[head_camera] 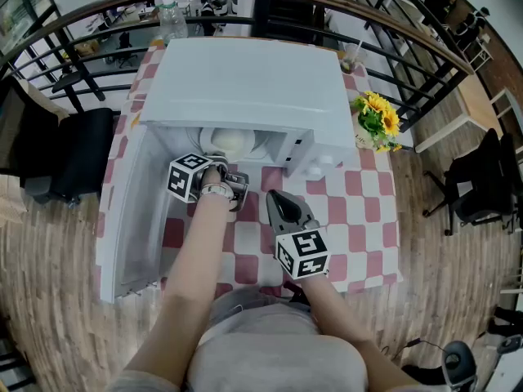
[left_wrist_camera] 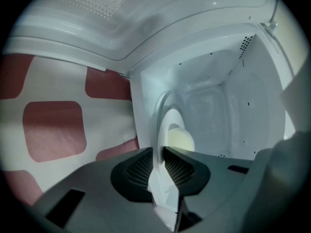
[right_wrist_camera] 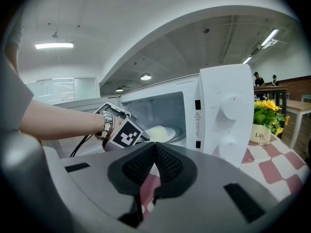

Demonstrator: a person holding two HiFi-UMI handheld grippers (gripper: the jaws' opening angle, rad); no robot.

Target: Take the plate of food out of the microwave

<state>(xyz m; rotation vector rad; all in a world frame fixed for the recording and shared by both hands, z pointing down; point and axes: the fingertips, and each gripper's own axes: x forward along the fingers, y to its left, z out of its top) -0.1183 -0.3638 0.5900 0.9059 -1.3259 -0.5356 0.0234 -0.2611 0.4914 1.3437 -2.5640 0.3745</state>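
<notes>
The right tool [right_wrist_camera: 154,147] is held low over the bench [head_camera: 359,211], in front of the microwave [head_camera: 245,80]. Its jaws are pressed together, and nothing is between them. It touches nothing.

A little farther in, and to its left, is the left tool [left_wrist_camera: 159,152]. It reaches into the open front of the microwave. Its jaws pinch the near edge of the white plate [left_wrist_camera: 167,125], one pad on each side of the rim. The two tools are apart from each other.

The plate is inside the microwave, down on its floor. A pale round lump of food [left_wrist_camera: 181,141] sits on the plate, just past the left tool's jaws.

The microwave door [head_camera: 122,211] is swung wide open on the left side. The microwave is white, with two round knobs [right_wrist_camera: 232,106] on its right side. It stands on the bench, which has a red and white check cloth on it.

To the right of the microwave there is a small pot of yellow flowers [head_camera: 376,117]. Behind the microwave, at the far left corner of the bench, stands a clear bottle [head_camera: 172,19]. Past the bench runs a dark railing [head_camera: 90,23].
</notes>
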